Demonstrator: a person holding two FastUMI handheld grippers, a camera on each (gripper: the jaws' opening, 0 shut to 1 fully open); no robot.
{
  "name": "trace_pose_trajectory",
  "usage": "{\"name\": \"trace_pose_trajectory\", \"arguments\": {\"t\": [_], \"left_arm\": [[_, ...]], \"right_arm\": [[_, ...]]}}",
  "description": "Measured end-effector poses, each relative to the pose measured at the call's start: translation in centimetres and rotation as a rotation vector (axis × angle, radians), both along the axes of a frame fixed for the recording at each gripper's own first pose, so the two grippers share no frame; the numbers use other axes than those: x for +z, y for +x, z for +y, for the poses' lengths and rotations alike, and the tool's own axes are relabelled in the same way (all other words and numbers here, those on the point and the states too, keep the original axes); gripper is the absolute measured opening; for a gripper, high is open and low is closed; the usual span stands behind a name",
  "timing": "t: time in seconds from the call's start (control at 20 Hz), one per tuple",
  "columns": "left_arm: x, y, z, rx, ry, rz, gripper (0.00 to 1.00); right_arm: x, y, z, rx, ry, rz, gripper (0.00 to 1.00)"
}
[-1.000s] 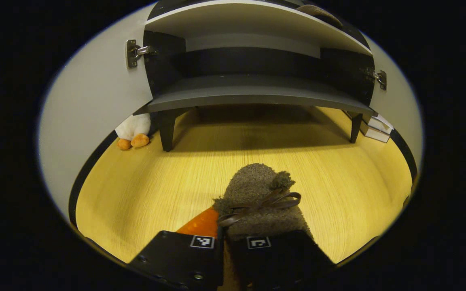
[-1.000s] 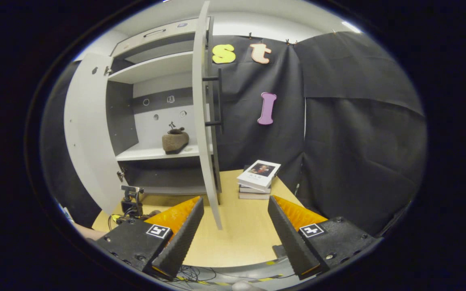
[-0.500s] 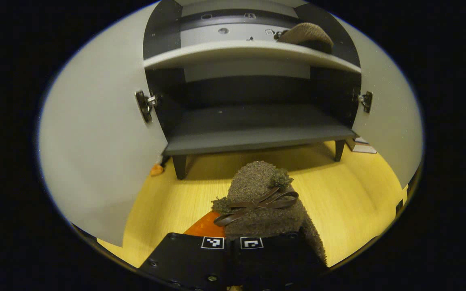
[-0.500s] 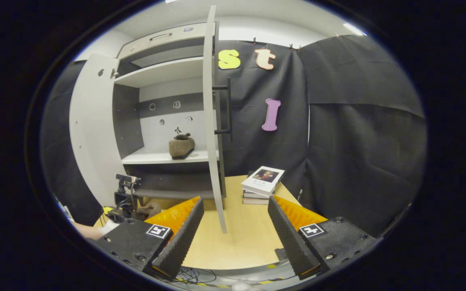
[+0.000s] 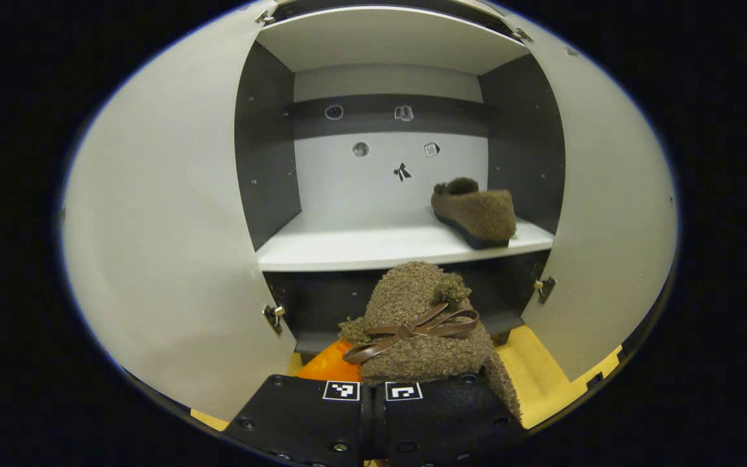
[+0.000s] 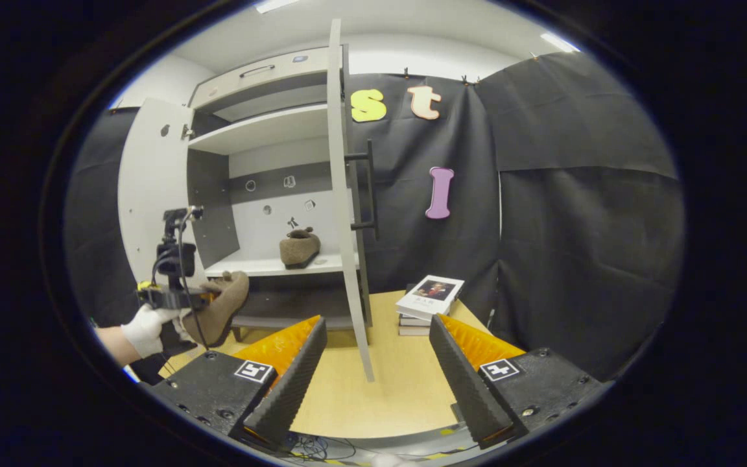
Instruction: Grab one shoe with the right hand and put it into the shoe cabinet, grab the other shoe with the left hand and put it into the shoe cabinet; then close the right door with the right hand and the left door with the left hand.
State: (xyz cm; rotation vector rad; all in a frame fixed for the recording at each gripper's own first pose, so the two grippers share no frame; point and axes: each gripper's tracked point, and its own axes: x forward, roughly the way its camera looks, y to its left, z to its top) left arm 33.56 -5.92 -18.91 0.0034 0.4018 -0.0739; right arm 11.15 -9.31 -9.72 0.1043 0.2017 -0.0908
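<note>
Stack of books [image 6: 426, 303]: on the wooden table [image 6: 386, 383], at 12 o'clock, top cover facing up. Cables [image 6: 312, 446]: loose tangle at the table's near edge, 6 o'clock. Round stickers [image 5: 360, 149]: back panel, 12 o'clock.

Looks like test booth made up as home, not real room: black cloth wall [image 6: 574, 214] right of frame, white shoe cabinet [image 6: 263, 136] upper left, books [image 6: 428, 299] on wooden table [image 6: 380, 383] at centre.
</note>
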Motion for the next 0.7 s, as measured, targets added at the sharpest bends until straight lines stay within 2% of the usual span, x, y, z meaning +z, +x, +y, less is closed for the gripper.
{"name": "trace_pose_trajectory", "arguments": {"t": [0.2,0.3,0.35,0.45,0.7], "left_arm": [[4.1,6.6,0.5,0.032,0.021,-0.054,0.00],[5.7,7.1,1.1,0.036,0.019,-0.061,0.00],[6.0,10.1,0.3,0.036,0.024,-0.071,0.00],[7.5,13.1,0.2,0.039,0.036,-0.075,0.00],[8.1,19.9,0.3,0.060,0.076,-0.064,0.00]], "right_arm": [[0.4,0.9,-0.2,0.007,0.008,-0.012,0.99],[0.5,1.2,-0.6,0.004,0.008,-0.016,0.98],[0.5,1.4,-0.8,0.003,0.009,-0.017,0.98],[0.3,1.7,-1.4,-0.002,0.004,-0.014,1.00],[0.0,2.6,-2.0,-0.012,-0.016,-0.002,0.98]]}}
